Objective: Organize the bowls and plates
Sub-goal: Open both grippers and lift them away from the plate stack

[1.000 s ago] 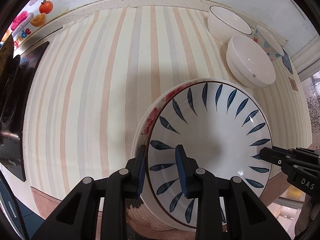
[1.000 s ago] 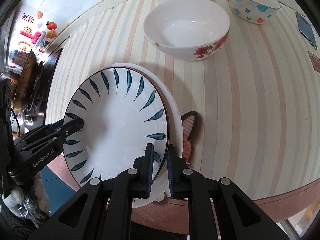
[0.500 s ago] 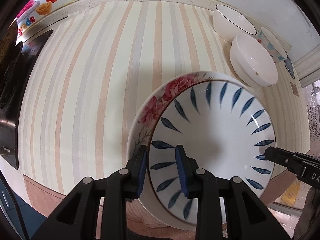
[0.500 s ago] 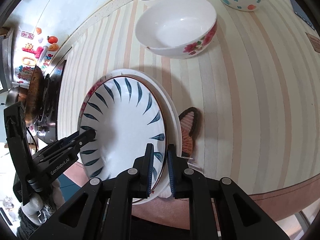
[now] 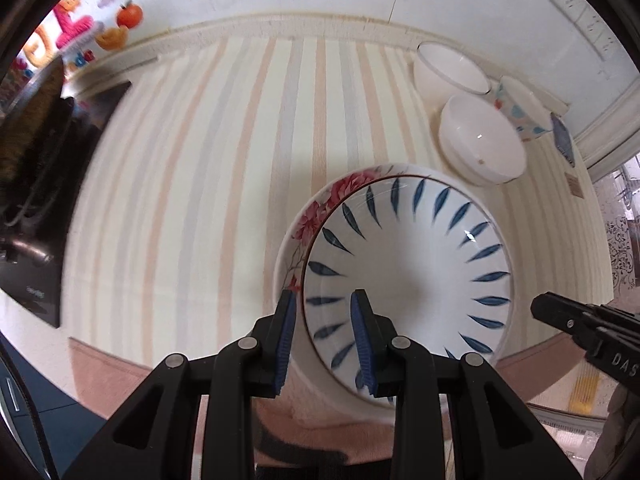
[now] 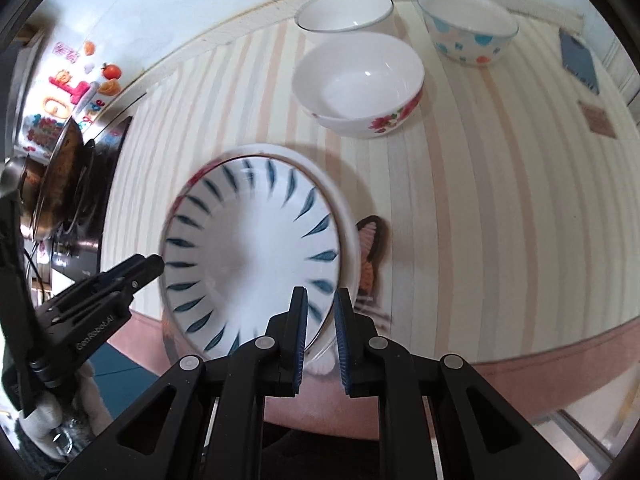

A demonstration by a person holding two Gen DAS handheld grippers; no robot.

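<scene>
Two plates are stacked: a blue-leaf plate (image 5: 408, 276) sits nested on a larger floral-rimmed plate (image 5: 320, 204), whose pink flowers show along its left edge. The pair is held over the near edge of the striped countertop (image 5: 224, 168), tilted slightly.

The left gripper (image 5: 324, 334) straddles the left rim of the stack, one blue-padded finger outside the floral plate and the other inside the leaf plate, clamping both rims between them. The right gripper (image 6: 320, 324) does the same at the opposite rim, its two fingers closed narrowly on the plates' edges. Each gripper appears in the other's view, at the plates' far side.

Three bowls stand toward the back of the counter, close together. A white bowl with red flowers (image 6: 360, 84) on its outer wall is nearest the plates. Behind it is a plain white bowl with a dark rim line (image 6: 344, 12), and to the right of that a bowl with blue and orange spots (image 6: 470, 28).

A brown butterfly-shaped object (image 6: 370, 256) lies on the counter just beside the stack's right edge. One dark blue flat item (image 6: 578, 60) lies near the spotted bowl. A black cooktop (image 5: 44, 200) with cookware sits at the left, and colourful stickers (image 5: 80, 28) mark the wall behind it.
</scene>
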